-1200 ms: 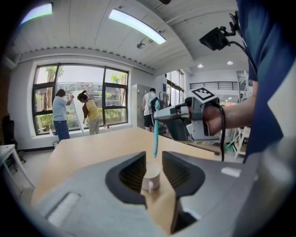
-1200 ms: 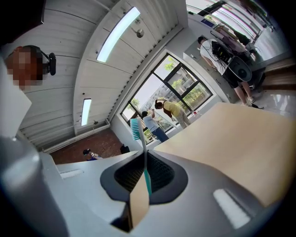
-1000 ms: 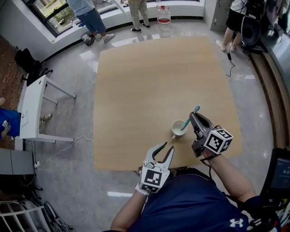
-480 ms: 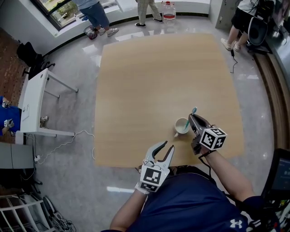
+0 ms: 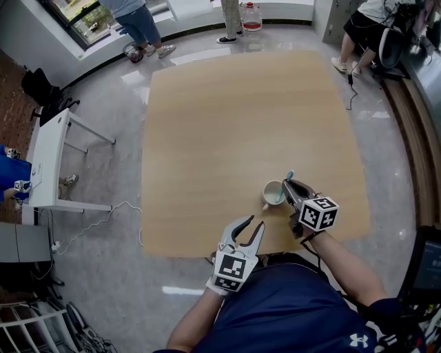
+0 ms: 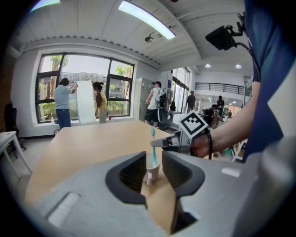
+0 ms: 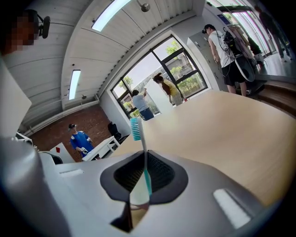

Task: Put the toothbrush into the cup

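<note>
A white cup (image 5: 273, 194) stands near the front right of the wooden table (image 5: 227, 117). My right gripper (image 5: 288, 186) is shut on a teal and white toothbrush (image 5: 289, 175), which it holds upright with the bristles on top and the lower end down in the cup. In the right gripper view the toothbrush (image 7: 138, 143) rises between the jaws and the cup (image 7: 138, 200) shows beneath them. My left gripper (image 5: 248, 227) hangs open and empty at the table's front edge. Its own view frames the cup (image 6: 151, 170) and the toothbrush (image 6: 153, 139) between its jaws, well apart from them.
The cup sits close to the table's front edge. A white desk (image 5: 49, 160) and a floor cable (image 5: 103, 219) lie to the left. People stand by the windows beyond the table, beside a water jug (image 5: 251, 15).
My right gripper has come down with the toothbrush, which now stands steeper and deeper in the cup. The left gripper has kept still.
</note>
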The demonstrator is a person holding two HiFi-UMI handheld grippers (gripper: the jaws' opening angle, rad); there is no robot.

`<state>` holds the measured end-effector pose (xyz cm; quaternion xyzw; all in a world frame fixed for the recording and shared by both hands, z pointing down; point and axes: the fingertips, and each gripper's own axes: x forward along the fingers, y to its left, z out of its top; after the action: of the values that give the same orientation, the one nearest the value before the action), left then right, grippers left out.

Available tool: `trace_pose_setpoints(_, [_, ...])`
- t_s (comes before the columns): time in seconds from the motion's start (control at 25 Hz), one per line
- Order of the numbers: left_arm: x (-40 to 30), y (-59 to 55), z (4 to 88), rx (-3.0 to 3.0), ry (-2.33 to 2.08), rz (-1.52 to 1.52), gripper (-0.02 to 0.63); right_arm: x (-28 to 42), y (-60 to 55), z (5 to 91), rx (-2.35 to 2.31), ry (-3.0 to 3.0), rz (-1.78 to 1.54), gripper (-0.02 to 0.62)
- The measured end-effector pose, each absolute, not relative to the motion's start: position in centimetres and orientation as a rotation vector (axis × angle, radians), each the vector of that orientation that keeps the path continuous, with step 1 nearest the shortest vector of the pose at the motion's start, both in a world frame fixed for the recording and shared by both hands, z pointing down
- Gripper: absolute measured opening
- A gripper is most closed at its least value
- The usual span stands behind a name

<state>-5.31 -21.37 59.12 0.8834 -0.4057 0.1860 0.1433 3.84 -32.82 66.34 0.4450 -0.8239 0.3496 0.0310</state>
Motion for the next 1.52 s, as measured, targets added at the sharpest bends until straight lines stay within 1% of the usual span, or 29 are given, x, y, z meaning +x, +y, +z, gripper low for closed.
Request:
trace_pose_setpoints(0.36, [-5.5,-21.8,58.6,2.560,-1.177,0.492,0.110,3.1,-31.9,67.8,1.313,-2.486,1.086,0.036])
trace_pose_setpoints(0.64, [-5.3,-21.8,59.0,2.559,-1.158,0.499,0.110,3.0,-31.7,68.0,1.302,-2.488,1.112,0.067])
trace_pose_setpoints(0.76, [-5.2,-21.9,58.9,2.565,-1.151,0.497,0.110,3.1,-31.8,67.7,1.309,-2.494,1.115,0.093])
trace_pose_setpoints(1.0, [-4.8,-22.2,59.0,2.576,-1.139,0.495,0.110,3.6,-31.9,67.1,1.337,-2.501,1.109,0.094])
trace_pose_setpoints(1.24, [-5.9,-21.5,59.5,2.563,-1.139,0.495,0.110,3.0,-30.3,66.7,1.352,-2.501,1.139,0.094])
trace_pose_setpoints(1.52, [-4.8,-22.3,58.6,2.596,-1.116,0.454,0.104,4.3,-29.2,63.4,1.440,-2.537,1.131,0.086])
